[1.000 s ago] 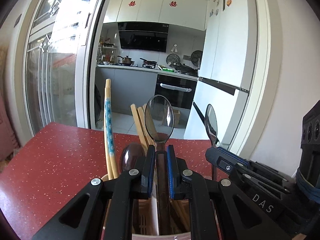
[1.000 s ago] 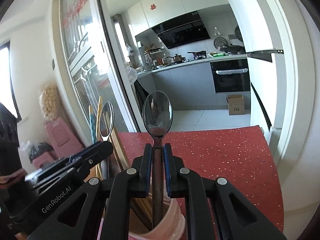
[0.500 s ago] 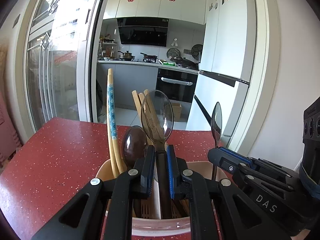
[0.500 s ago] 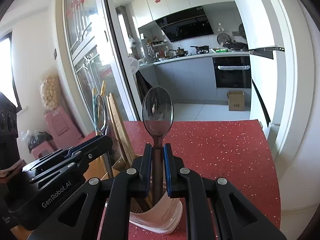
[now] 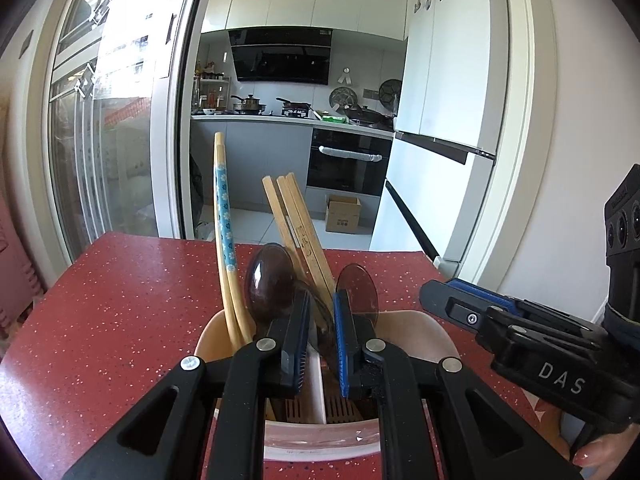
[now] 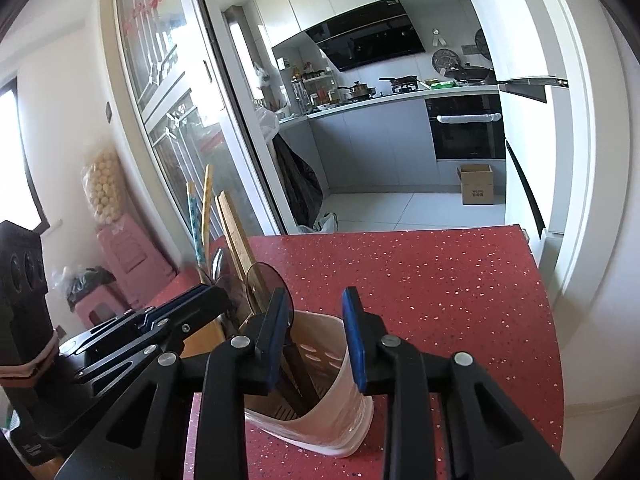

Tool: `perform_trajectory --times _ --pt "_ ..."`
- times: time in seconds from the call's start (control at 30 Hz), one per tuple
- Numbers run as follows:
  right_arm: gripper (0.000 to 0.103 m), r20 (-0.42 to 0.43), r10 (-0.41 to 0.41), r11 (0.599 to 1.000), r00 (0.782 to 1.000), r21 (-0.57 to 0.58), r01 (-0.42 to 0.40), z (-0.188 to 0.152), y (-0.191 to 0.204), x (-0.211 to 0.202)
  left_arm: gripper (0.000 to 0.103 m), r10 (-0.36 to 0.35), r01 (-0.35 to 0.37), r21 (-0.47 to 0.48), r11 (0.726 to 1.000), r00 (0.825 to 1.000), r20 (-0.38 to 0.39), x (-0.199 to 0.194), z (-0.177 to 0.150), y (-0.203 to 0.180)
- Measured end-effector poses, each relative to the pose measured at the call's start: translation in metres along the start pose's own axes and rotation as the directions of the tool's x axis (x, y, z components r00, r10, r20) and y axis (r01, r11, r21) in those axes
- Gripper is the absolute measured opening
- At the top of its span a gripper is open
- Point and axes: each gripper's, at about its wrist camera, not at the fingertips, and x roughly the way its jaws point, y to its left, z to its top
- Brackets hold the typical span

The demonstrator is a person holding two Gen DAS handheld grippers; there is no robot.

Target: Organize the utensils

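Utensil holder (image 6: 320,412) on red surface (image 6: 440,280) — spoons (image 5: 356,292), chopsticks (image 5: 298,220) inside; left gripper (image 5: 320,332) and right gripper (image 6: 316,336) both parted, holding nothing.

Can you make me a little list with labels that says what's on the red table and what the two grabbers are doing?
table: red speckled top
holder: pink utensil holder with a white divider
spoons: three dark see-through spoons in the holder; one left, one right
chopsticks: blue-patterned pair and plain wooden ones, standing in the holder
left gripper: open, fingers on each side of the middle spoon, not squeezing it
right gripper: open wide above the holder, holding nothing
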Motion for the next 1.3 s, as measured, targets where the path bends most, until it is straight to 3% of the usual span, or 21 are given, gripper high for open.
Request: perform_trajectory --times 0.13,0.5,1.3 --pt "0.031 0.003 -0.009 1.0 1.0 0.012 0.009 0.0 -0.002 -0.005 0.042 0.006 -0.006 0.001 1.0 1.0 0.009 -0.005 0.001 0.001" --pt "0.046 -0.018 -0.058 0.997 0.998 0.054 0.059 -0.012 -0.001 -0.028 0.042 0.032 -0.032 -0.012 0.999 0.999 -0.023 -0.025 -0.005 0.009" --pt "0.049 -0.066 -0.126 0.99 0.99 0.059 0.129 -0.031 0.018 -0.057 0.042 0.092 -0.09 0.018 0.996 0.993 -0.076 -0.061 -0.029 0.026"
